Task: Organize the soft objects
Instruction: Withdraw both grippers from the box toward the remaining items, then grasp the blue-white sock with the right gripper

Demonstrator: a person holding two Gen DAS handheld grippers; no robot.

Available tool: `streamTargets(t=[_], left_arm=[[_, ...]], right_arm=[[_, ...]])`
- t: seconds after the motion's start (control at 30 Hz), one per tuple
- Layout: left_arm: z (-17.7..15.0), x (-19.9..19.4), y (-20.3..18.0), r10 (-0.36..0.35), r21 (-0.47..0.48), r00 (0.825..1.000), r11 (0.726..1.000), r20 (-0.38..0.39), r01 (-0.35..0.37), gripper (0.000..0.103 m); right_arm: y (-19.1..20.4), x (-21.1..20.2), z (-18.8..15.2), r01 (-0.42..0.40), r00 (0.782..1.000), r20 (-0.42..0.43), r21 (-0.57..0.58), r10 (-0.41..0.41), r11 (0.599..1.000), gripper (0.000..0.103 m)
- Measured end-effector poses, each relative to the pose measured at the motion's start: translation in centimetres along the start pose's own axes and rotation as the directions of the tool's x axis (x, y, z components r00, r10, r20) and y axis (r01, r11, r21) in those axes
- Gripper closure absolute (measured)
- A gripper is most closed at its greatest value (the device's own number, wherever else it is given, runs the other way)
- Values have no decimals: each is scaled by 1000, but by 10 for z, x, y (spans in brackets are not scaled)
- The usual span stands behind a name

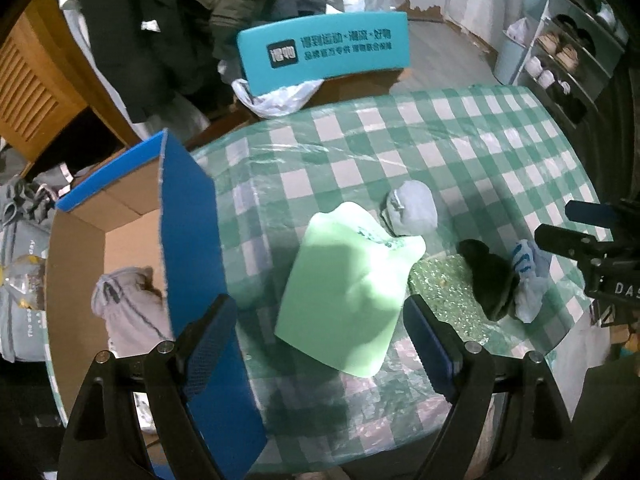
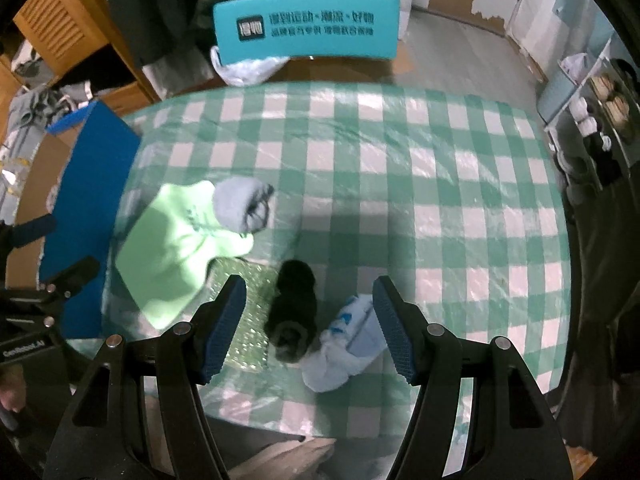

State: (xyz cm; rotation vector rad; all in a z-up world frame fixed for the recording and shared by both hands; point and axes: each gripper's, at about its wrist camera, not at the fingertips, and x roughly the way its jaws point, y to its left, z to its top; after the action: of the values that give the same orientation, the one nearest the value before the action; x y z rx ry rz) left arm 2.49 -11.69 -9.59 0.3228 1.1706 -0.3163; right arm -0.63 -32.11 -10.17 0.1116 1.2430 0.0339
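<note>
Both tools point steeply down with jaws apart and empty, the left tool (image 1: 316, 344) straddling the folded green garment (image 1: 348, 292) on the bench (image 1: 440, 140) beside the open cardboard box (image 1: 132, 224), the right tool (image 2: 308, 328) bracketing the black sock roll (image 2: 292, 316) and blue-white sock (image 2: 344, 344), apparently ready for simultaneous pickups.

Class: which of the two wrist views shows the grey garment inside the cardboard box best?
The left wrist view: the grey garment lies in plain sight inside the cardboard box. The right wrist view shows only the box's edge and blue flap, not the garment.
</note>
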Motion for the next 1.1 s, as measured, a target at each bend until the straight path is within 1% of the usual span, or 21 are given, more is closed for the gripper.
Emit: streamTargets(t=[0.3,0.47,0.6,0.8,1.1], left_arm=[[1,25,-11,-8,22,998,1000,-55,9,16],[3,37,-13,-1,33,997,999,-73,3,16],[4,44,-15,-7,34,996,999,-87,10,16],[5,53,-20,2,51,995,999,-102,3,16],[7,65,-19,14,44,992,999,-126,-9,16]], right_arm=[[-16,24,-13,23,998,-65,31,-21,999,38],[-25,37,-21,40,994,-107,48,-35,998,38],[-32,45,-25,39,991,-132,73,-29,997,38],[-38,57,-32,30,986,-169,105,-12,994,38],[-37,74,-40,41,976,-215,100,-19,994,38]])
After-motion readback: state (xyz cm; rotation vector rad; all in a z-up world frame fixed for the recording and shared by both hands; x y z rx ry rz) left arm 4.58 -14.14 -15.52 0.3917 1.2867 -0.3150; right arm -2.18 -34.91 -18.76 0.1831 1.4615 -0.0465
